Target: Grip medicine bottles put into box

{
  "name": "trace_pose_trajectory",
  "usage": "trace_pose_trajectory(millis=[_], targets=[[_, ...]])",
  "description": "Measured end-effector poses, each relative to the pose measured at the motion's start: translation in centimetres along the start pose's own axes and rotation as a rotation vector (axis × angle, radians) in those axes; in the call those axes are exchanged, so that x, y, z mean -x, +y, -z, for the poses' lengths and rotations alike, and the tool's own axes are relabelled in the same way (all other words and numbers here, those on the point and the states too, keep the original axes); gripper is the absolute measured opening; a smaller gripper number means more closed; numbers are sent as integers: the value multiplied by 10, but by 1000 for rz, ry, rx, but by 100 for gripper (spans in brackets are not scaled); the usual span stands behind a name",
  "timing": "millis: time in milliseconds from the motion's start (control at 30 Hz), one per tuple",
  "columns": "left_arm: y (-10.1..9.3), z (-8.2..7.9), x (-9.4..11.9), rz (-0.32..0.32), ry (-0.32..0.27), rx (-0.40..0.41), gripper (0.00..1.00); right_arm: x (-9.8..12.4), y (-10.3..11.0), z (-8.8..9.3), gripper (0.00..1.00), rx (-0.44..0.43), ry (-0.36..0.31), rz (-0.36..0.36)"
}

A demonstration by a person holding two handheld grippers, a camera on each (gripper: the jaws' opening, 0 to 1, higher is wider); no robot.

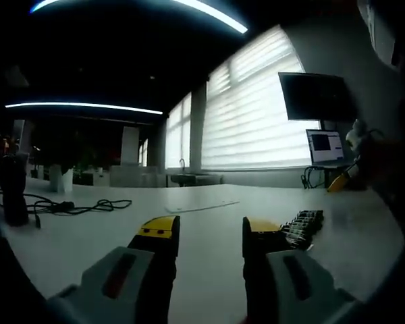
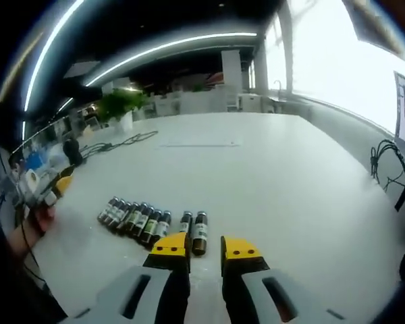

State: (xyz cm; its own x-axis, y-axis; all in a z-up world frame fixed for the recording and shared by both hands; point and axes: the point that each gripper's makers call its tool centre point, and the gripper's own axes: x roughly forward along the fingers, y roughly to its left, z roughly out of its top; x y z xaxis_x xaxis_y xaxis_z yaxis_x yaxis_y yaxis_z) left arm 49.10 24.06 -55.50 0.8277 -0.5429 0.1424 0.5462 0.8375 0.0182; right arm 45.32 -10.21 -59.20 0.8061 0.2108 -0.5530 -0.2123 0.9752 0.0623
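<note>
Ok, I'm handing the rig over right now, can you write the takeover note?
Left tongs: open, empty, above the white table.
Right tongs: open, empty, tips just short of the nearest bottle.
Medicine bottles: lying in a row on the table, the last two slightly apart from the rest.
Done: nothing gripped; no box seen from here.
Left: grip each bottle and put it into the box.

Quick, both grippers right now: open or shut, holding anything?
Left gripper: open, nothing between its jaws, over the white table.
Right gripper: open, holding nothing, just short of the row of medicine bottles.
</note>
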Motion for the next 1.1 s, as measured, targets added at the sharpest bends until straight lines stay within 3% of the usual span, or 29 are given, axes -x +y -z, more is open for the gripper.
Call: trace_pose_trajectory(millis=[133,467,767,1100], targets=[[-3,1,1,11,0,0,29,-18,1,1,14,44,41,-1],[1,0,1,-1,-3,-7,28,-47,10,1,11,47,102,-7],[3,-1,1,-2,-12,7,28,-50,10,-6,10,60,107,9],[3,0,1,2,-16,17,28,-57,5,5,10,64,148,24]])
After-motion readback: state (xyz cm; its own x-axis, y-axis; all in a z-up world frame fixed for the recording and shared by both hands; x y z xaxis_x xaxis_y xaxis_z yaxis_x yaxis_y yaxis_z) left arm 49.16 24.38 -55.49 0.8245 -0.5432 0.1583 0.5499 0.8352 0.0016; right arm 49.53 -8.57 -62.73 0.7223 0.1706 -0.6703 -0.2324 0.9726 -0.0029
